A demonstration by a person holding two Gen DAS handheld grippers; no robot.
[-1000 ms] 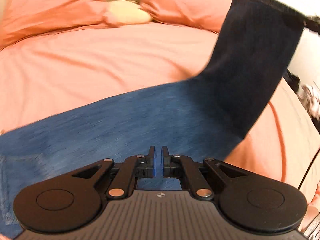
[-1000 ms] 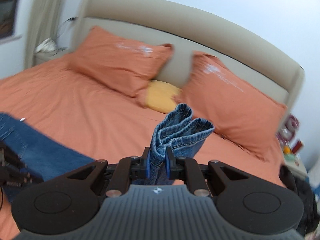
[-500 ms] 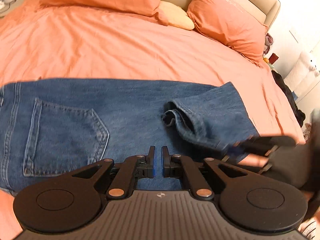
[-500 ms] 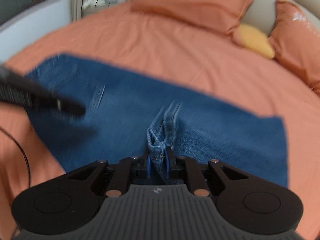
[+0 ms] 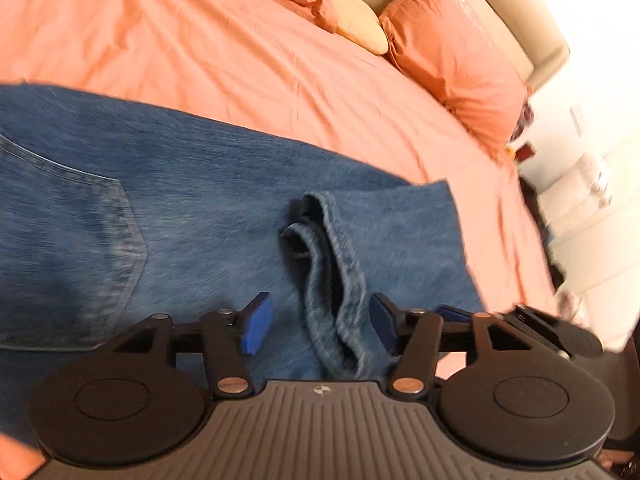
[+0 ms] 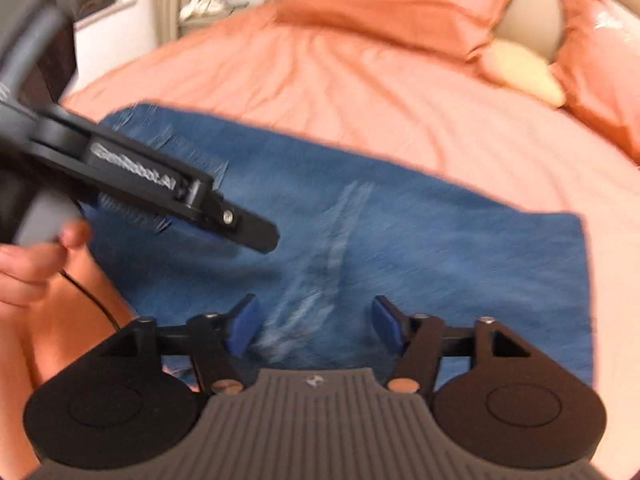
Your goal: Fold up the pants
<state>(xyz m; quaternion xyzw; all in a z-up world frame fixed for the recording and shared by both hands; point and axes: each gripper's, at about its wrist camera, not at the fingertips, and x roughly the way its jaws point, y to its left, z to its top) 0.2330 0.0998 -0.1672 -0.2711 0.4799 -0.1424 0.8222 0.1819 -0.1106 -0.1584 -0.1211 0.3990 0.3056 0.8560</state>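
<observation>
Blue jeans (image 5: 200,216) lie flat on the orange bed, folded over once, with a back pocket (image 5: 80,248) at the left. The bunched leg hems (image 5: 328,288) rest on top of the fold. My left gripper (image 5: 318,322) is open, its blue pads either side of the hems without gripping them. My right gripper (image 6: 312,326) is open and empty, low over the jeans (image 6: 400,240) and the pale hem stitching (image 6: 320,272). The left gripper also shows in the right wrist view (image 6: 160,184), held by a hand at the left.
The orange bedsheet (image 5: 240,60) spreads beyond the jeans. Orange pillows (image 5: 452,52) and a small yellow cushion (image 5: 360,28) lie against the beige headboard (image 6: 528,16). A nightstand with clutter (image 6: 204,4) stands far left. The bed's edge is at the right (image 5: 532,240).
The right gripper carried the leg hems over onto the jeans and let go. Both grippers have opened, and the left one has moved over the dropped hems.
</observation>
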